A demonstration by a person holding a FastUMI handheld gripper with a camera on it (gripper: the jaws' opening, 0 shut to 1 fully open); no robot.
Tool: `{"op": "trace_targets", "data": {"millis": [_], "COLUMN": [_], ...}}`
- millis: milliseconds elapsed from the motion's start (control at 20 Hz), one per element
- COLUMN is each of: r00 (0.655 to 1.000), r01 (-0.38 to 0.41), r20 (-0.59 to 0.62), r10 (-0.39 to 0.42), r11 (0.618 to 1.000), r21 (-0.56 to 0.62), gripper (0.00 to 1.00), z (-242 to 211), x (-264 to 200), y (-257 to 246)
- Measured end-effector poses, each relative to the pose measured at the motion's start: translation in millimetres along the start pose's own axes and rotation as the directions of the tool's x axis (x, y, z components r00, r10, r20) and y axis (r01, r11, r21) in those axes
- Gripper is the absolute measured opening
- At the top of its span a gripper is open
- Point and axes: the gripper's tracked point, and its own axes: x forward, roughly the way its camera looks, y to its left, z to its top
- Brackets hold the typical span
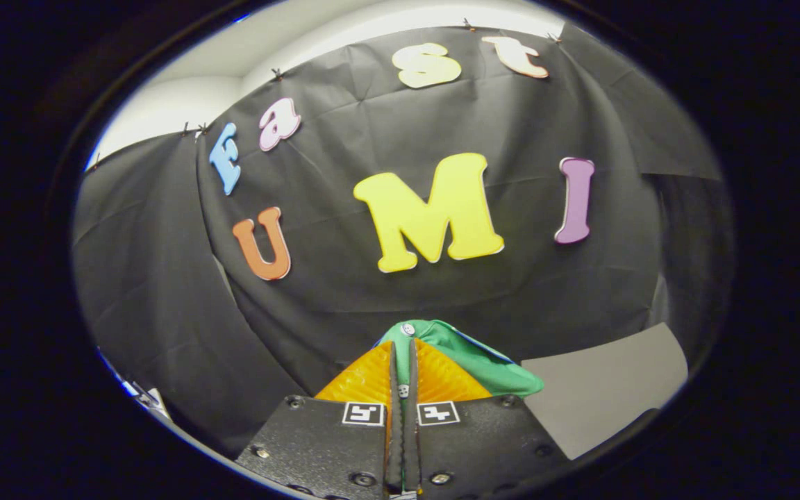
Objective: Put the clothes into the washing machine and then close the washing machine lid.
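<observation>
The gripper has its 2 fingers drawn nearly together, pinching a green garment between them; a thin strip of the cloth with small snap buttons shows in the gap, and the rest spills out ahead and to the right. The garment hangs lifted against the booth's black cloth wall, above a grey worktop to the right, probably carried high so it clears things on the way. The washing machine's place cannot be told from here.
</observation>
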Motion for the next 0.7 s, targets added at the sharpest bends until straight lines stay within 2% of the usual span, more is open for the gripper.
{"op": "trace_targets", "data": {"millis": [300, 700], "r00": [0.994, 0.969], "r01": [-0.027, -0.028], "r20": [-0.103, -0.246], "r10": [0.026, 0.028], "r11": [1.000, 1.000], "r21": [-0.016, 0.006], "gripper": [0.04, 0.05], "z": [-48, -120], "x": [34, 86], "y": [24, 22]}}
